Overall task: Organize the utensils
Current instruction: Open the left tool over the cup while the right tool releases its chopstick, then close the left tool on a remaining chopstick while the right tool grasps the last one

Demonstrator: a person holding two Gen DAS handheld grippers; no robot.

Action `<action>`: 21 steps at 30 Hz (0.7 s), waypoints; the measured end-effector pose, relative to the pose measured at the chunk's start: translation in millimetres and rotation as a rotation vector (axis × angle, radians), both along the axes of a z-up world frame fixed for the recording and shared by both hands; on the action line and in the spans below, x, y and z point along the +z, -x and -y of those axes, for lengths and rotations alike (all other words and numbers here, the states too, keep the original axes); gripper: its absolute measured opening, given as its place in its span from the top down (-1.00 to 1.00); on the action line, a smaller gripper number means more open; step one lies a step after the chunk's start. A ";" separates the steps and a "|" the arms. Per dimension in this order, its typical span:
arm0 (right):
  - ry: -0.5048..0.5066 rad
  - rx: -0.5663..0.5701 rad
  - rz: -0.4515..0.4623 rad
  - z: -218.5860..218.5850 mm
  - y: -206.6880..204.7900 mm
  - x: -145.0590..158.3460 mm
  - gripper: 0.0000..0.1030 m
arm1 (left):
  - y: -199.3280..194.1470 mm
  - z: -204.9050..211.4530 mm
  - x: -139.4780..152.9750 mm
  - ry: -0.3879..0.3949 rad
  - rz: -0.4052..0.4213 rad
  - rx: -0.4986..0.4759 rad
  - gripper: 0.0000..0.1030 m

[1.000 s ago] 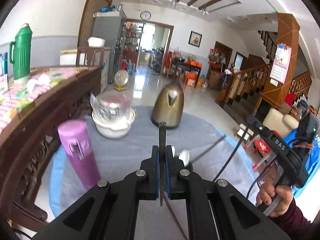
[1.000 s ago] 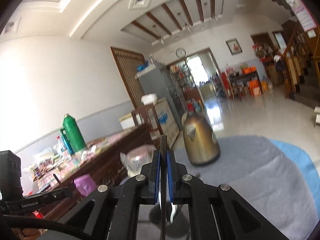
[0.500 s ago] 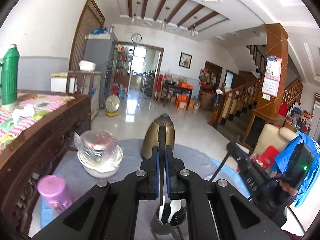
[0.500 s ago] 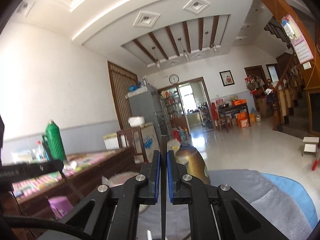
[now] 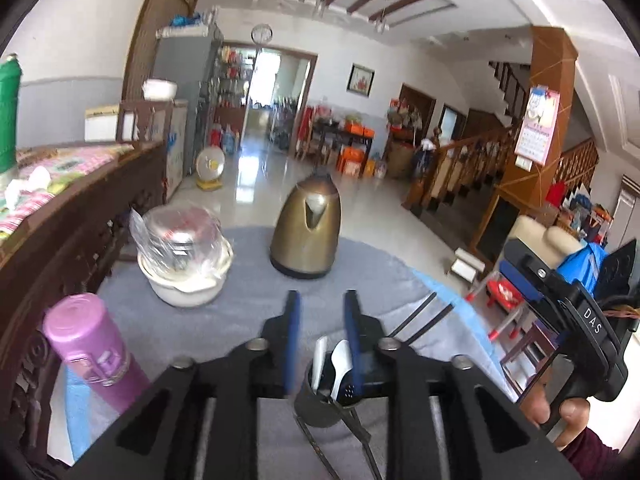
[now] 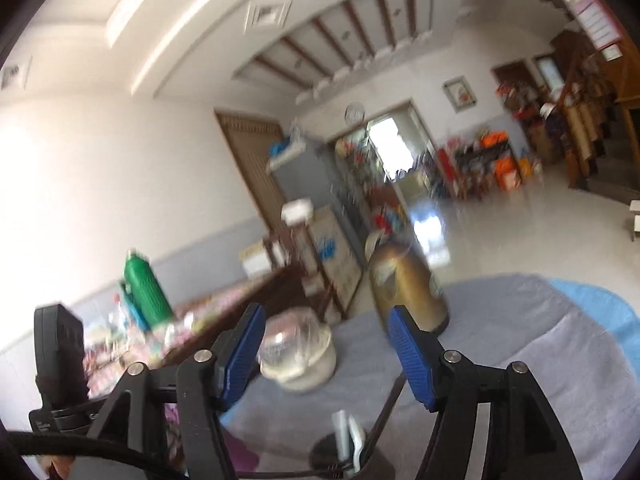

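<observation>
A dark utensil holder [image 5: 316,404] stands on the grey tablecloth [image 5: 224,320], with white spoons [image 5: 342,360] in it. Thin dark chopsticks [image 5: 424,316] lean out of it to the right. My left gripper [image 5: 322,320] hovers just above and in front of the holder; its jaws are opening and nothing is between the blue pads. In the right wrist view the holder [image 6: 344,458] and spoons [image 6: 348,428] sit low between the fingers. My right gripper [image 6: 325,316] is above it, its jaws opening wide and empty. A hand [image 5: 568,412] holds its handle at the right.
A bronze kettle [image 5: 306,232] and a white bowl under a wrapped glass lid [image 5: 184,256] stand at the table's far side. A purple flask [image 5: 92,352] is at the left. A dark wooden sideboard [image 5: 80,216] with a green thermos [image 6: 146,296] runs along the left.
Each gripper was shut on an upright dark chopstick. Both have since spread their pads, and the sticks are gone from between them. The right view is blurred by motion.
</observation>
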State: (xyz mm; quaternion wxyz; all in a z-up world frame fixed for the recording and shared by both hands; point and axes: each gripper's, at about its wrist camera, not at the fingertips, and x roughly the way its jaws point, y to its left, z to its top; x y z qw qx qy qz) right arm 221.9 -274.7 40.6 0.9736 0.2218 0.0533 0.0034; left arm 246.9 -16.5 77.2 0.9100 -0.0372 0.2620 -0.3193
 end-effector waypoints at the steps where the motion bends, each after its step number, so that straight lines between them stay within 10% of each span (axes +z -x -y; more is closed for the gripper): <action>1: 0.009 -0.010 0.005 1.9 6.3 -1.6 -0.29 | 5.3 -5.4 0.6 0.009 0.011 0.010 0.39; 5: 0.064 -0.024 -0.023 0.0 24.9 -13.1 -0.20 | 22.3 -26.1 -3.8 0.001 0.026 0.078 0.28; 10: 0.116 -0.001 -0.127 -1.7 42.4 -39.0 -0.20 | 52.2 -43.0 -24.2 -0.135 0.052 0.225 -0.43; 21: 0.094 0.085 -0.386 -10.8 69.1 -118.3 -0.21 | 66.9 -24.0 -107.8 -0.433 -0.149 0.317 -0.52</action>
